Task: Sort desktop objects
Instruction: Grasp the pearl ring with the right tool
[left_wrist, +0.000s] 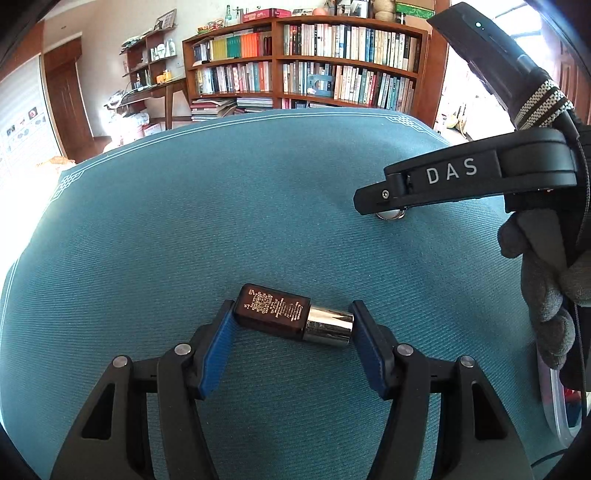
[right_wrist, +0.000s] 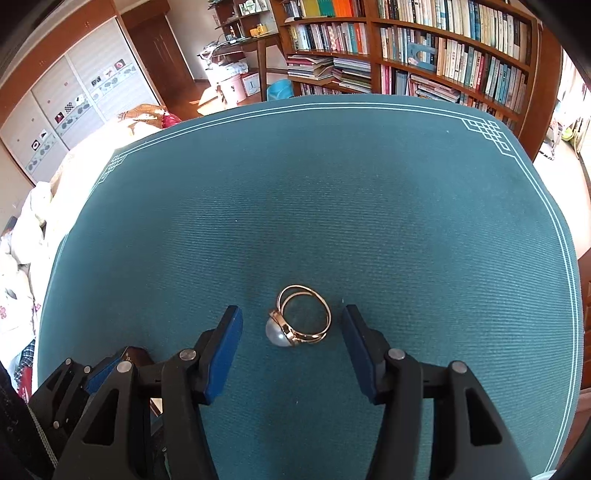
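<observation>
A small brown bottle (left_wrist: 273, 312) with a silver cap lies on its side on the teal table mat (left_wrist: 221, 206). My left gripper (left_wrist: 291, 317) has a blue pad at each end of it, shut on it. A gold ring with a pearl (right_wrist: 301, 320) lies flat on the mat. My right gripper (right_wrist: 291, 325) is open, and the ring lies between its pads, touching neither. In the left wrist view the right gripper (left_wrist: 388, 206) hovers over the ring (left_wrist: 389, 214), held by a gloved hand.
A clear plastic container (left_wrist: 565, 402) sits at the mat's right edge. The mat's bordered edges (right_wrist: 332, 107) drop off to the floor. A bookshelf (right_wrist: 443, 48) and a desk stand beyond the table.
</observation>
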